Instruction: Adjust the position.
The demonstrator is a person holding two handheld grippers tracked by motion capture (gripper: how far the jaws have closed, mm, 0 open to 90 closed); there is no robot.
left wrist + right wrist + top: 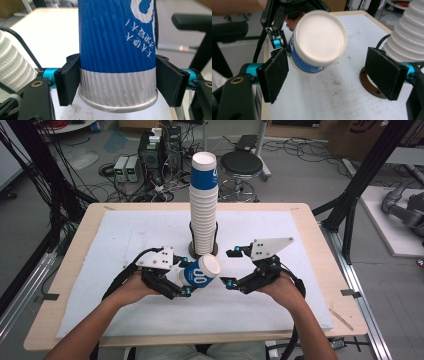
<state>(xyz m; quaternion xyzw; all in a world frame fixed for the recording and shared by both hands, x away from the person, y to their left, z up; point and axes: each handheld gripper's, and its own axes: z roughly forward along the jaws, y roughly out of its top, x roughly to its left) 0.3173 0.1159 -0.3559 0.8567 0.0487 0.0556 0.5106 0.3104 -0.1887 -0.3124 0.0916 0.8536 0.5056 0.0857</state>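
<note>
A blue and white paper cup (200, 272) lies tilted, its white bottom turned toward my right gripper. My left gripper (185, 280) is shut on it. In the left gripper view both black pads (67, 80) press on the cup (117, 50) near its rim end. My right gripper (230, 268) stands open just right of the cup with nothing between its jaws. In the right gripper view the cup's flat bottom (319, 40) faces the camera, beyond the open gripper (332, 75). A tall stack of like cups (204, 210) rises behind both grippers.
The stack stands in a dark ring holder (368, 85) with a wire upright, on a white mat (125, 235) over a wooden table (75, 265). Beyond the table's far edge are a stool (241, 164), boxes and cables on the floor. Black frame posts stand at either side.
</note>
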